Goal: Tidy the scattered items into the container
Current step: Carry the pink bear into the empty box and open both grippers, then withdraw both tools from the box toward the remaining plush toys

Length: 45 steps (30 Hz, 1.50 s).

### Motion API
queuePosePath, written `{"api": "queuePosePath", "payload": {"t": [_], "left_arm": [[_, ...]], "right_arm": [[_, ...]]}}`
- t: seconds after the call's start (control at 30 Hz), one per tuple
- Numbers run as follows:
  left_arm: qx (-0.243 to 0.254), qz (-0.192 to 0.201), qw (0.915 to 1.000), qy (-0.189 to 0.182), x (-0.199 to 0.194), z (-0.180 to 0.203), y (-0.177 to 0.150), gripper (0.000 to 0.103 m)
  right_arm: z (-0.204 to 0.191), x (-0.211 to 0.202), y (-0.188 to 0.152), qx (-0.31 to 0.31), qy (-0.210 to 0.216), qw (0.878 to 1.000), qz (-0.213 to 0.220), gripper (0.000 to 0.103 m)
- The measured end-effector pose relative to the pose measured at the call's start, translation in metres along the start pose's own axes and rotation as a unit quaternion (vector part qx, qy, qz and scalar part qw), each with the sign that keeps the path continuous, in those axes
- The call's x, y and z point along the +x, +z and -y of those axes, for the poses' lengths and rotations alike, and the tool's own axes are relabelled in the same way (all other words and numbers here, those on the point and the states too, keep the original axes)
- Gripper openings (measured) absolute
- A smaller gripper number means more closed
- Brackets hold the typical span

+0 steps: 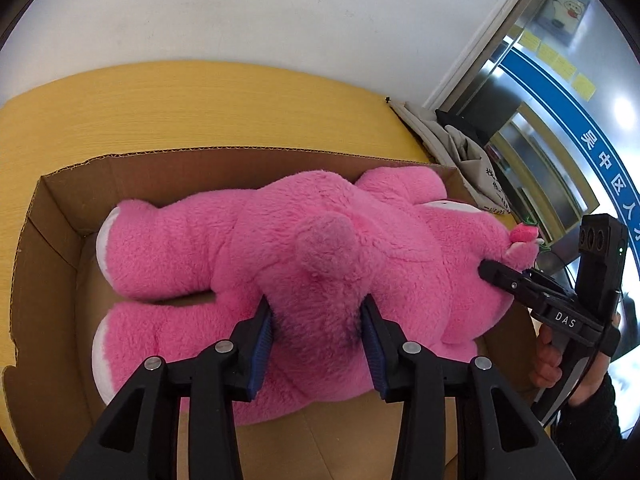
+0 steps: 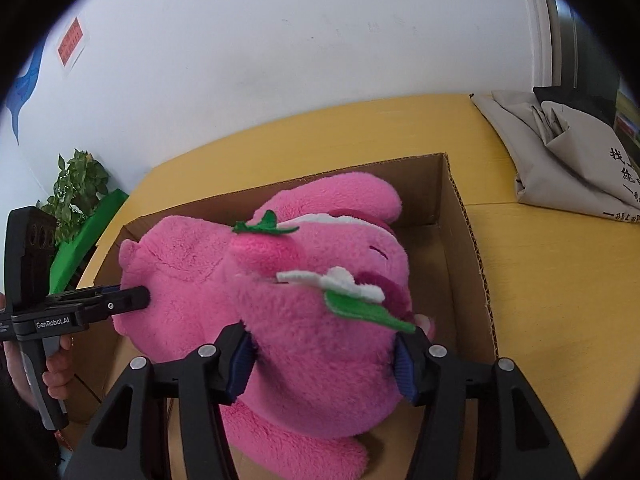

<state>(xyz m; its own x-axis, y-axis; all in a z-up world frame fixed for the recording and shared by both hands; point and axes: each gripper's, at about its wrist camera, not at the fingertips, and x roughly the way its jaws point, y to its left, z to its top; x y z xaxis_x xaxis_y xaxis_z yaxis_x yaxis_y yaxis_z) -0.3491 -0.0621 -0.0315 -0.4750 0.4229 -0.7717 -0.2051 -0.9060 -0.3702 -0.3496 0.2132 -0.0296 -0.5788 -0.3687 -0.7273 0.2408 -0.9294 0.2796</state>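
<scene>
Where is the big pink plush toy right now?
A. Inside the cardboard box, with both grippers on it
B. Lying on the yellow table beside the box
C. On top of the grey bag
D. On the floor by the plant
A: the plush toy lies within the walls of the cardboard box, with the left gripper and the right gripper each clamped on its fur.

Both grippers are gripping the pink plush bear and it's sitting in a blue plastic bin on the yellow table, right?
Not quite: the container is a brown cardboard box, not a blue plastic bin, as the left wrist view shows. Both grippers, left and right, do grip the pink plush bear on the yellow table.
</scene>
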Motion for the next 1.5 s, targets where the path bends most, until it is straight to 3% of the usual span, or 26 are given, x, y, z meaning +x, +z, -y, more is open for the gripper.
{"api": "queuePosePath", "payload": {"t": [0.07,0.13,0.27,0.33,0.37,0.5,0.67,0.77,0.9,1.13,1.5], "left_arm": [[0.001,0.0,1.0,0.008,-0.002,0.003,0.001,0.049],[0.001,0.004,0.9998,0.021,-0.011,0.005,-0.001,0.054],[0.022,0.037,0.9968,0.068,-0.05,0.021,-0.008,0.055],[0.038,0.063,0.9922,0.101,-0.086,0.031,-0.02,0.07],[0.039,0.076,0.9891,0.12,-0.106,0.035,-0.03,0.085],[0.024,0.117,0.9787,0.167,-0.173,0.053,-0.08,0.103],[0.023,0.134,0.9713,0.196,-0.223,0.078,-0.157,0.103],[0.025,0.136,0.9674,0.212,-0.233,0.094,-0.195,0.103],[0.029,0.135,0.9687,0.206,-0.234,0.116,-0.23,0.103],[0.041,0.133,0.9731,0.184,-0.235,0.143,-0.263,0.103],[0.031,0.136,0.9715,0.192,-0.235,0.147,-0.268,0.103]], "right_arm": [[-0.001,0.0,-0.001,0.003,-0.008,1.0,-0.003,0.065],[0.0,-0.002,0.0,0.008,-0.015,1.0,-0.004,0.08],[0.002,-0.039,0.001,0.023,-0.022,0.999,0.02,0.082],[0.0,-0.072,-0.001,0.021,-0.032,0.998,0.044,0.088],[-0.002,-0.085,-0.004,0.019,-0.039,0.998,0.049,0.089],[-0.021,-0.139,-0.04,-0.011,-0.066,0.996,0.053,0.09],[-0.046,-0.189,-0.102,-0.034,-0.078,0.994,0.061,0.091],[-0.064,-0.205,-0.131,-0.05,-0.107,0.991,0.068,0.091],[-0.089,-0.225,-0.161,-0.064,-0.106,0.99,0.072,0.091],[-0.12,-0.25,-0.184,-0.09,-0.106,0.987,0.076,0.091],[-0.133,-0.26,-0.197,-0.089,-0.106,0.987,0.076,0.091]]}}
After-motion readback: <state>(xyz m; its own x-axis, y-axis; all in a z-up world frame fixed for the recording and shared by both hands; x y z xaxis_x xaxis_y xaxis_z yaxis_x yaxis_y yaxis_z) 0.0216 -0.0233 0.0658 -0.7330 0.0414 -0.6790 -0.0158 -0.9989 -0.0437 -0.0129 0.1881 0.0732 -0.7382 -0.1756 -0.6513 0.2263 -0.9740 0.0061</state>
